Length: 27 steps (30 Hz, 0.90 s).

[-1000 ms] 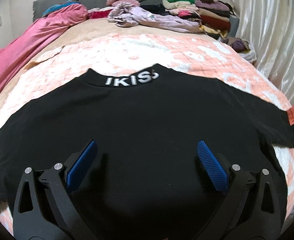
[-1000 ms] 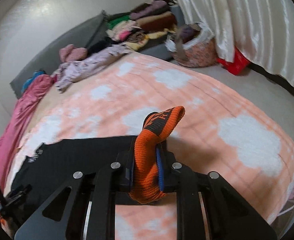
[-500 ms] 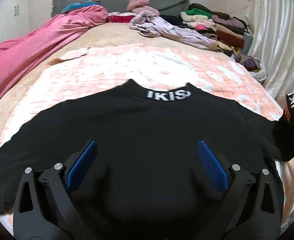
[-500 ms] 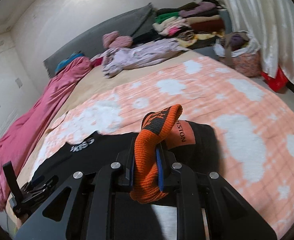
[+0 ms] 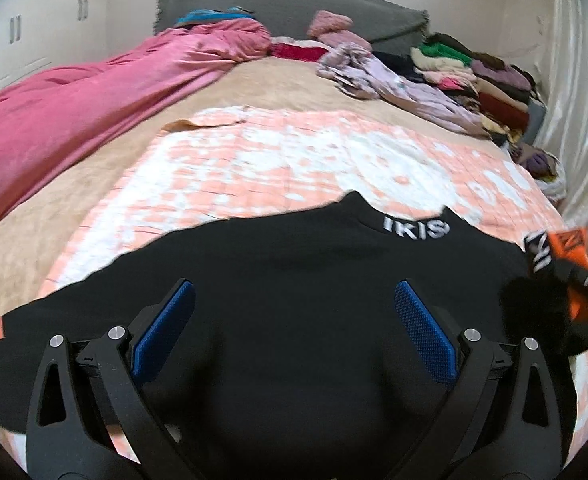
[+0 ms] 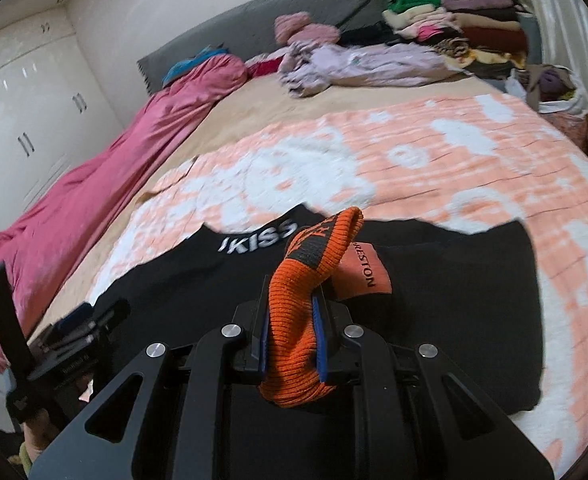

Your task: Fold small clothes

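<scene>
Left wrist view: the left gripper (image 5: 294, 332) hangs with jaws wide and empty over the black sweater (image 5: 294, 280) filling the lower frame on the bed (image 5: 253, 92).

Right wrist view: at lower centre, the right gripper (image 6: 291, 340) has its jaws nearly closed on the orange cuff (image 6: 310, 280), apparently folding the sleeve inward; next, lay it flat across the body.

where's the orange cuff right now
The orange cuff is pinched in the right gripper, held over the black shirt just right of its white-lettered collar. In the left wrist view it shows at the far right edge.

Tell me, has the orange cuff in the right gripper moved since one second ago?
Yes. The orange cuff has travelled inward over the black top, toward its lettered collar.
</scene>
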Available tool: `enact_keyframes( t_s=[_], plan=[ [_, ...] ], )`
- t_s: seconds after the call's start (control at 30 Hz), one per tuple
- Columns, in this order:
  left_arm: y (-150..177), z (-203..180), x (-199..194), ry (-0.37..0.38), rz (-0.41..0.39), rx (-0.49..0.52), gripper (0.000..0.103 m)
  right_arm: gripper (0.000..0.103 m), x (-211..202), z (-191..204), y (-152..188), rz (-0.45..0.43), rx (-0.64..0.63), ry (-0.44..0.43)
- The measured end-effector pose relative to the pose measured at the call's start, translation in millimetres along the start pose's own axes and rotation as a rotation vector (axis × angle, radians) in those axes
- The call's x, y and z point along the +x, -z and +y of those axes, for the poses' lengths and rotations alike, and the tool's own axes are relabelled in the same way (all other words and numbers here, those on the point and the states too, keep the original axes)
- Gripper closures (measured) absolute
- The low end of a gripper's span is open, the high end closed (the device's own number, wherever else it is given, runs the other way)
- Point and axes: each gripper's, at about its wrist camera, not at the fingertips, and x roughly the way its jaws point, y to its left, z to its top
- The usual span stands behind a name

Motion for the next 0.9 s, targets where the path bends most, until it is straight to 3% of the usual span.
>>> enact_keyframes(
  t_s=[0.37, 0.47, 0.6, 0.7, 0.83, 0.9],
  plan=[
    [-6, 22, -5, -0.022, -0.01, -0.06, 0.009, 0.083, 29, 43, 6, 0.054, -0.027, -0.076],
    [-5, 23, -2, -0.014, 0.003, -0.067, 0.009, 0.075, 19, 39, 4, 0.033, -0.013, -0.077],
    [2, 22, 6, 0.088, 0.026, -0.091, 0.009, 0.071, 6, 24, 3, 0.003, 0.005, -0.033],
    [7, 8, 12, 0.152, 0.041, -0.054, 0.01, 0.068, -2, 6, 7, -0.012, 0.026, 0.022],
    [19, -15, 24, 0.314, 0.121, -0.049, 0.03, 0.068, -10, -17, 19, -0.006, 0.052, 0.072],
    [26, -28, 31, 0.332, 0.157, -0.022, 0.031, 0.068, -15, -28, 24, -0.005, 0.069, 0.083]
  ],
)
